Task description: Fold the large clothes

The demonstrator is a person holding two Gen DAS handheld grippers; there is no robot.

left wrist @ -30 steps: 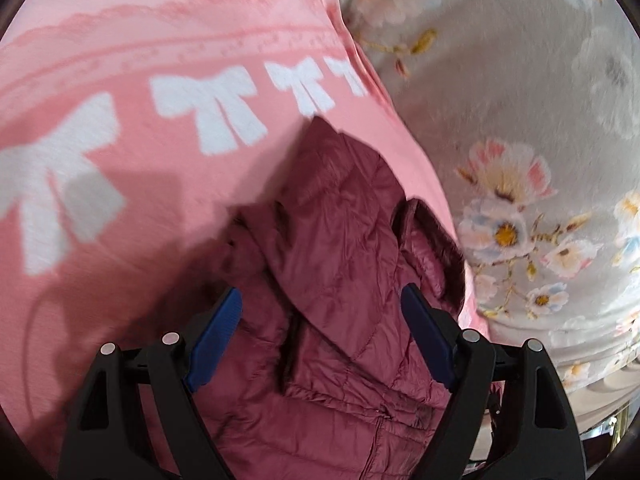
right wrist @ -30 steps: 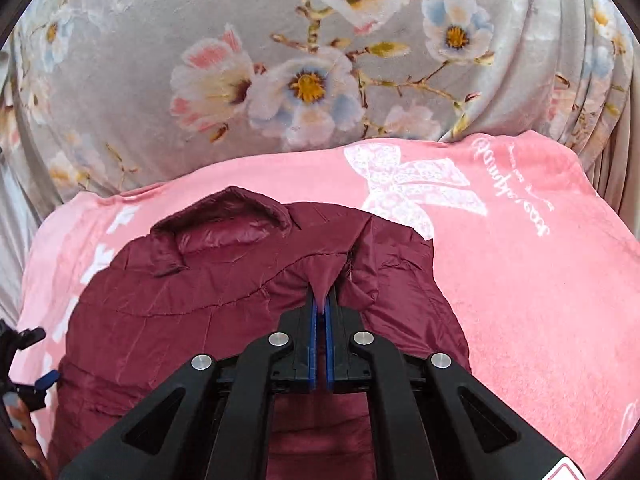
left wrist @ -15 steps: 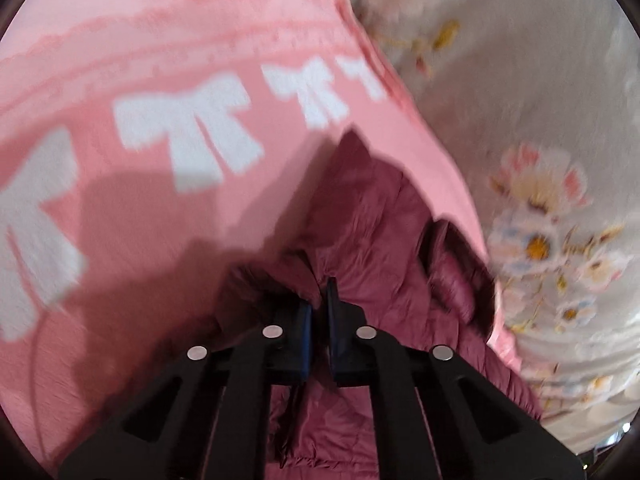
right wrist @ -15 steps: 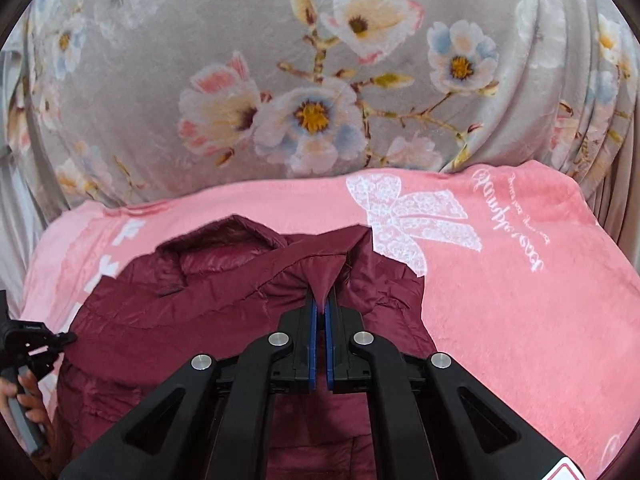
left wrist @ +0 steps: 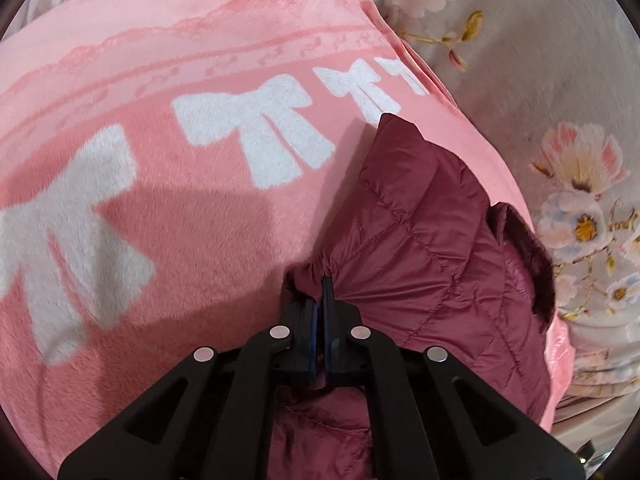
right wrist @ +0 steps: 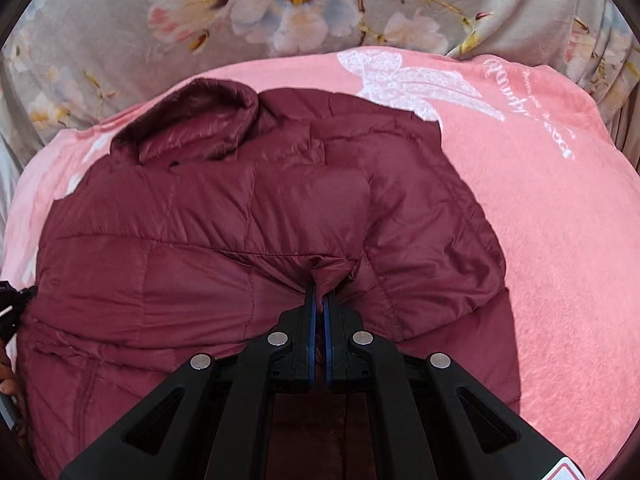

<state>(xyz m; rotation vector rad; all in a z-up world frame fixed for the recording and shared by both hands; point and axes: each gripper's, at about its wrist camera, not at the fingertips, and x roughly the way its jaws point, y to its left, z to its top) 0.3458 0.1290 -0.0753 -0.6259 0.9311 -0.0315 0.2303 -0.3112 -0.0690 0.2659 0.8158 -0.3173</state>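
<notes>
The maroon puffer jacket point(right wrist: 248, 248) runs off the bottom edge of the right wrist view, its hem and lower front hidden behind the right gripper point(right wrist: 319, 300), whose pads cover the fabric pinched between them. In the left wrist view the left gripper point(left wrist: 320, 292) hides the jacket's nearer part in the same way. A hand point(right wrist: 6, 380) is cut off at the right wrist view's left edge. The script on the pink blanket point(right wrist: 560, 240) is too small to read. The floral cover point(left wrist: 540, 60) is blurred towards the rim.
</notes>
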